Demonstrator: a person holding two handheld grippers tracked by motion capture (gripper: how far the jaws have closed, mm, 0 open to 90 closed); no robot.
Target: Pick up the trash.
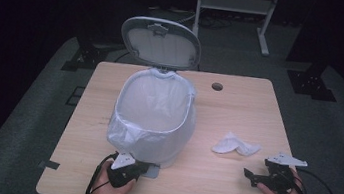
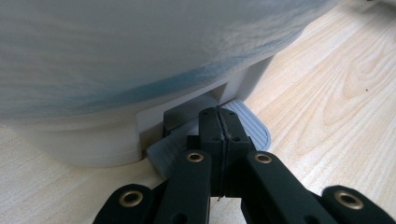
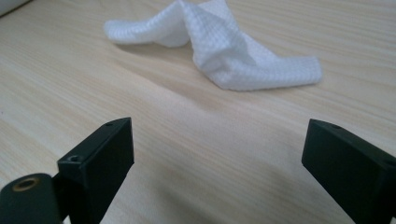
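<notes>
Tissue [image 3: 219,51]: lying crumpled on table [image 1: 228,190], at three o'clock from bin [image 1: 152,119], lid [image 1: 161,42] up. Pressing pedal [image 2: 252,128] with left gripper [image 2: 218,122], jaws closed, empty. Aiming right gripper [image 3: 217,154], jaws wide, at twelve o'clock; straddling tissue's raised fold advisable.

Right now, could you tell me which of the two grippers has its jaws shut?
The left gripper: its jaws are pressed together on the grey pedal of the lined bin. The right gripper stands open, short of the crumpled white tissue.
</notes>
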